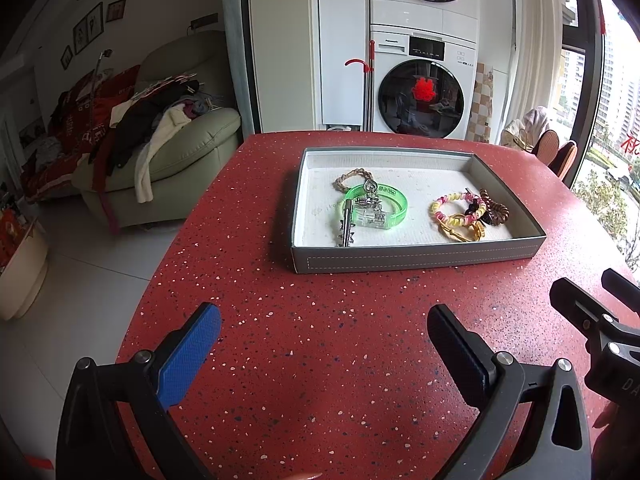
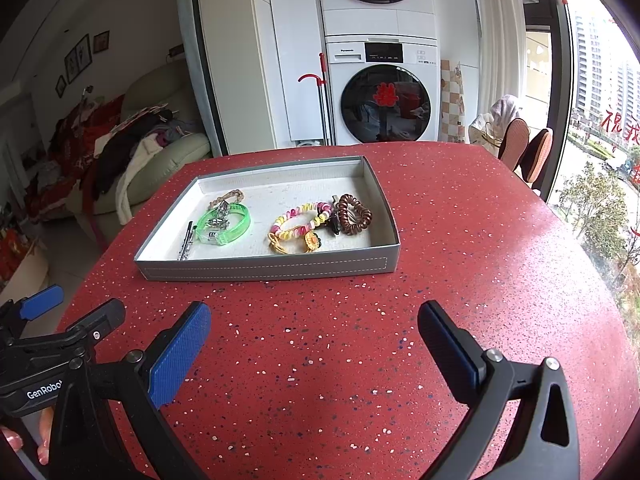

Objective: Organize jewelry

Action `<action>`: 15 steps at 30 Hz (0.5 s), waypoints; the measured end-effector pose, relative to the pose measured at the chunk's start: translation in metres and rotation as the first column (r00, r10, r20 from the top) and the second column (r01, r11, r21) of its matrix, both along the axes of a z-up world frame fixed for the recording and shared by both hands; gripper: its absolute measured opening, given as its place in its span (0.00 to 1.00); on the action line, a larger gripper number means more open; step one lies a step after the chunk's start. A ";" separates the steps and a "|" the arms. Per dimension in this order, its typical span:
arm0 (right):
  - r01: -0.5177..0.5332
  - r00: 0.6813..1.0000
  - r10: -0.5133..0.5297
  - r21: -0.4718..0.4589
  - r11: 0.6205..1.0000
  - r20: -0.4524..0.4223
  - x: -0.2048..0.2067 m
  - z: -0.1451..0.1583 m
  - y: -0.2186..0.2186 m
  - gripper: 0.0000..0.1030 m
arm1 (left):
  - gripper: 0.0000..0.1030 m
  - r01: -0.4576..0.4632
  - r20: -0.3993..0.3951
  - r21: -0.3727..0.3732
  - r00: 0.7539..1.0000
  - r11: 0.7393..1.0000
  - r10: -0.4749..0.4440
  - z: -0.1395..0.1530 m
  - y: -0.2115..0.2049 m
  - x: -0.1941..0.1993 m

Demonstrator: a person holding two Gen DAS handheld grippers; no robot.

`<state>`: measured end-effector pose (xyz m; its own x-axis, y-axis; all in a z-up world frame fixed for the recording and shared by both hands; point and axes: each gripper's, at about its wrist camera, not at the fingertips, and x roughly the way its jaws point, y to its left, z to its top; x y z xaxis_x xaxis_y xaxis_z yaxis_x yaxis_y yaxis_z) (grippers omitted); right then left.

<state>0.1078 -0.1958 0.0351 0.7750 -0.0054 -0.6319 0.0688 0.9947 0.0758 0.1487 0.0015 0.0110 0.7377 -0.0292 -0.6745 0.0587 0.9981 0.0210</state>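
The red speckled worktop (image 1: 320, 360) carries a shallow grey tray (image 1: 416, 258) with a white liner, set toward the far half of the surface; behind it stand a stacked washer and dryer (image 1: 424, 80), with a pale green sofa (image 1: 192, 136) heaped with clothes to the left. The left gripper (image 1: 324, 344) is held over the bare near part of the worktop, its fingers spread wide apart with nothing between them (one blue pad (image 1: 192, 354) faces inward). The right gripper (image 2: 314, 340) is just beside it, also over the bare near surface, fingers likewise spread wide and empty; both sit well short of the tray. All jewelry lies inside the tray in two groups. Left group: a translucent green bangle (image 1: 396, 208) with a clear clasp block, several small silver pieces lying on and within it, a braided tan bracelet (image 1: 352, 178) touching its far edge, and a slim silver clip (image 1: 346, 228) running from the bangle toward the near wall. Right group: a pink-and-yellow spiral hair tie (image 1: 452, 208), a brown spiral hair tie (image 1: 496, 210) on its right, a small dark piece between the two (too small to identify), and a gold-coloured bracelet (image 1: 464, 232) nearest the front wall, overlapping the pink-and-yellow tie. In the right wrist view, a yellow flower-shaped ornament (image 2: 311, 241) sits at the near edge of this group. The two groups are apart, with bare liner between them.
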 end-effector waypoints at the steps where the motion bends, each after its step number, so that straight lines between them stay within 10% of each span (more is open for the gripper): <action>1: 0.000 1.000 0.000 0.000 1.000 0.000 0.000 0.000 0.000 1.00 | 1.00 -0.001 -0.001 0.001 1.000 1.000 0.001 0.000 0.000 0.000; 15: 0.000 1.000 0.000 0.002 1.000 0.001 -0.001 0.001 0.000 1.00 | 1.00 0.001 -0.001 0.001 1.000 1.000 -0.001 -0.003 -0.001 -0.001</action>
<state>0.1072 -0.1956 0.0359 0.7757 -0.0046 -0.6311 0.0691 0.9946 0.0777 0.1476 0.0005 0.0084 0.7372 -0.0293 -0.6751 0.0597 0.9980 0.0219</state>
